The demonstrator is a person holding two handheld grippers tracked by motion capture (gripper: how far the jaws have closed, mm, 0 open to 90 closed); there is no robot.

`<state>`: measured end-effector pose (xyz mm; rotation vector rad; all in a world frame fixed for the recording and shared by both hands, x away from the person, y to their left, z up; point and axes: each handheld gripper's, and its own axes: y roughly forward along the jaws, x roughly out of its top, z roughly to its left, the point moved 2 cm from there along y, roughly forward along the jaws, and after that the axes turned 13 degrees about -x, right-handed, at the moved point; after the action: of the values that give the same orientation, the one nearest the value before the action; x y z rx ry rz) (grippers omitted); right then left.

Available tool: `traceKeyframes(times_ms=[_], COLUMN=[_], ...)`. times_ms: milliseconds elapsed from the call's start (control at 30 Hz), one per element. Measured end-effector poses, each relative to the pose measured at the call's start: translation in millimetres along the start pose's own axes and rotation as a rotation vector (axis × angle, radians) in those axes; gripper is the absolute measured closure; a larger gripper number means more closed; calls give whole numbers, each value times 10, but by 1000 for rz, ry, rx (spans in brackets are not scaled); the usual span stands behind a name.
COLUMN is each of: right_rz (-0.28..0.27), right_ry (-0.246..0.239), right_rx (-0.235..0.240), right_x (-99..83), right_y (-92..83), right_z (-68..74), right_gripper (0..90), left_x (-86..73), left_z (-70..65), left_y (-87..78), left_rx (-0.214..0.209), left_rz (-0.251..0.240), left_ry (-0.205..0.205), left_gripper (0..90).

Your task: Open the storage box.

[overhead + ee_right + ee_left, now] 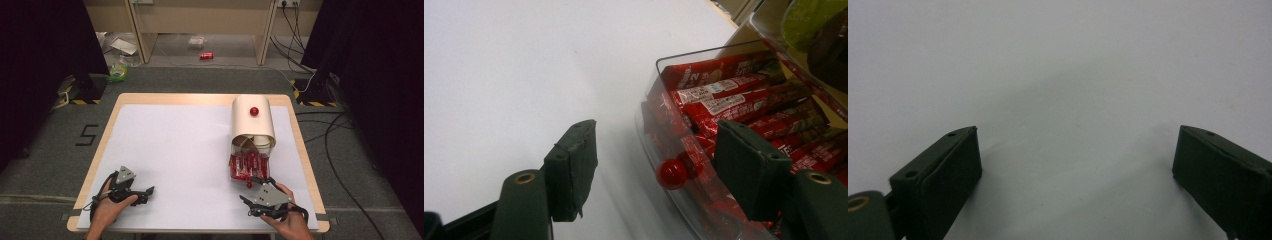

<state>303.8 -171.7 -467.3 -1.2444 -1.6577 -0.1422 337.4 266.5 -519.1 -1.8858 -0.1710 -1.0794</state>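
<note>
Right gripper over white table, grey carpet around.

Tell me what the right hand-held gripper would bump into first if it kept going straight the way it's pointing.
Probably the red knob on the clear drawer of red packets: it sits between the open jaws of the right hand-held gripper, just ahead. Depth is hard to judge.

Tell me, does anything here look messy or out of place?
On the white table nothing has spilled: the red snack packets lie packed inside the clear plastic drawer. The oddity is behind it: a red drink can and scattered wrappers lie on the floor.
</note>
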Motion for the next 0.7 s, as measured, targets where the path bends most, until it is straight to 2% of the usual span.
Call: traceKeyframes(times_ms=[700], right_rz=[13], right_ry=[3], right_rx=[34], right_x=[-43], right_y=[-53], right_z=[43], right_gripper=[373], left_x=[0], left_z=[0], left_y=[0], left_rx=[0], left_rz=[0], left_ry=[0], left_gripper=[47])
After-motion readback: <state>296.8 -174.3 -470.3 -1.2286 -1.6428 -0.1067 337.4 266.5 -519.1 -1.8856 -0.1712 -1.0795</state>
